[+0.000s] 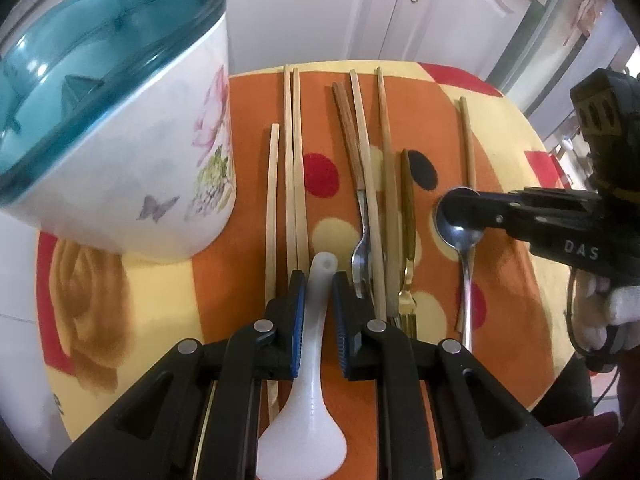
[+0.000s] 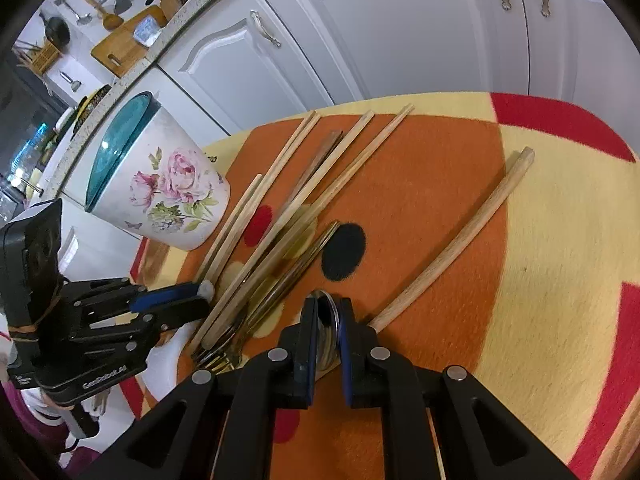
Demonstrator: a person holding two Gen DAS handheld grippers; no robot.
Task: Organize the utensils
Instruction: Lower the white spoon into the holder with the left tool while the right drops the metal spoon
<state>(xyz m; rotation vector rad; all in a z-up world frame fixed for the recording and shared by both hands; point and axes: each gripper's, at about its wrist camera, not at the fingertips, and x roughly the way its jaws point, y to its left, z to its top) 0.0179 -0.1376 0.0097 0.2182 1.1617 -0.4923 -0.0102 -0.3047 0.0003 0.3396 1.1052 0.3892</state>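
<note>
My left gripper is shut on the handle of a white plastic spoon, its bowl toward the camera. It also shows in the right wrist view. My right gripper is shut on the bowl of a metal spoon; in the left wrist view the spoon's handle rests on the mat. Several wooden chopsticks lie in a row with a wood-handled fork and a gold fork. A floral holder cup with a teal rim stands left.
A round table carries an orange, yellow and red mat. One chopstick lies apart to the right of the metal spoon. White cabinet doors stand behind the table. A kitchen counter with tools is at far left.
</note>
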